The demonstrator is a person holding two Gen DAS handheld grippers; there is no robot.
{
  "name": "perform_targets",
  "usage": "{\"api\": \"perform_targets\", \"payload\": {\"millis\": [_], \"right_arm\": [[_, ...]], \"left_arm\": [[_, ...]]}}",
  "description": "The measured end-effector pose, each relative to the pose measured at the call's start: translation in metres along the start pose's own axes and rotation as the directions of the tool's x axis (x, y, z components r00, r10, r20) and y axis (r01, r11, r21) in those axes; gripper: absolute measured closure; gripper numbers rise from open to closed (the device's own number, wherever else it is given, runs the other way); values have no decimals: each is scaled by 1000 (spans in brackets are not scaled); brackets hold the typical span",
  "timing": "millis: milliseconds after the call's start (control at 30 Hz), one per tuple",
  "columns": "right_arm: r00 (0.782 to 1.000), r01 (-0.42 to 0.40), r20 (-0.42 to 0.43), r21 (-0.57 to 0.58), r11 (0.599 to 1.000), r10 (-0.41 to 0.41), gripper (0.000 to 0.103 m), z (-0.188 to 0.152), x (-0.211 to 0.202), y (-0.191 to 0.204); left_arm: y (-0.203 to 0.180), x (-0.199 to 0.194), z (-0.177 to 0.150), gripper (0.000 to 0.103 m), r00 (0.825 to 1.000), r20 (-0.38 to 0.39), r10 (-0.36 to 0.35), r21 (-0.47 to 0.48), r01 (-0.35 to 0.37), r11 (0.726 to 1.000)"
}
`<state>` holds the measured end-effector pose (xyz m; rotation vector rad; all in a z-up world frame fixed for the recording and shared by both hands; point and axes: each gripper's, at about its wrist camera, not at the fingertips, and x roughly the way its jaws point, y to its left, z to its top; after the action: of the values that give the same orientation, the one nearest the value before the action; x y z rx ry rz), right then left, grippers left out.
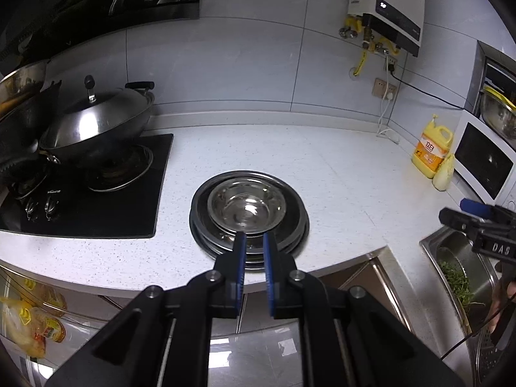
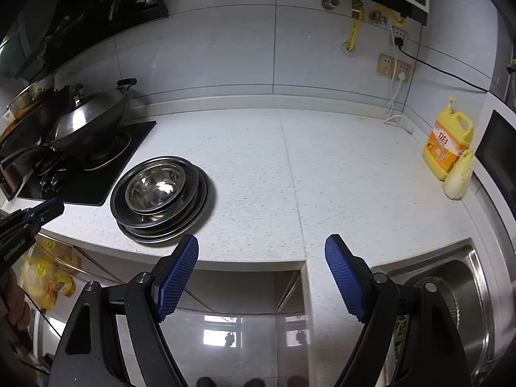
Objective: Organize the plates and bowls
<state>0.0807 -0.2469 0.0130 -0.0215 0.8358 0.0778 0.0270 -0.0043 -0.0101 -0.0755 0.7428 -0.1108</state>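
Closest to me, my left gripper [image 1: 254, 240] hangs over the front edge of the counter [image 1: 338, 174] with its blue pads narrowed to a slim gap and nothing between them. Its tips sit just at the near rim of the stack of plates [image 1: 250, 245], though I cannot tell whether they touch the metal. My right gripper [image 2: 262, 248] has its jaws spread wide, empty, over the counter edge to the right of the stack and apart from it.

The stack stands near the front of the speckled white counter, just right of the black stove [image 1: 96, 200]. It is made of several dark-rimmed steel plates, and a shiny steel bowl [image 1: 246, 208] sits upright in the top one, a little off-centre.

To the right, the steel sink [image 2: 451, 277] is sunk into the counter, with something green lying in it. On the stove's burner a wok [image 1: 96, 129] sits under a domed metal lid with a black knob.

Further back on the right, a yellow detergent jug [image 2: 446, 143] stands near the wall with a pale cabbage [image 2: 459, 175] leaning against it. A white microwave [image 1: 483, 161] is beside them. On the tiled wall behind, sockets [image 2: 395, 66] hold plugged cords, and a water heater [image 1: 387, 6] hangs above with yellow pipes.
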Motion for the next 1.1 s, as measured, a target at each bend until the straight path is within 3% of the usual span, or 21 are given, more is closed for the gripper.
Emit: {"api": "perform_targets", "payload": {"millis": [333,367,400,467,1100], "right_arm": [[999,-17,52,37,999,15,26,7,-11,-38],[998,-21,54,47,999,19,26,6,-10,-43],[998,-22,56,51,998,19,26,6,-10,-45],[998,-19,59,50,999,16,26,6,-10,-49],[996,-34,90,41,999,30,26,10,0,-58]], "left_arm": [[-33,-15,-4,93,1000,14,22,27,-22,999],[-35,-16,-3,91,1000,12,22,31,-23,999],[-36,-17,-4,81,1000,9,21,29,-21,999],[-36,-17,-3,72,1000,4,20,24,-20,1000],[-30,-14,1,72,996,8,89,-10,-89,996]]}}
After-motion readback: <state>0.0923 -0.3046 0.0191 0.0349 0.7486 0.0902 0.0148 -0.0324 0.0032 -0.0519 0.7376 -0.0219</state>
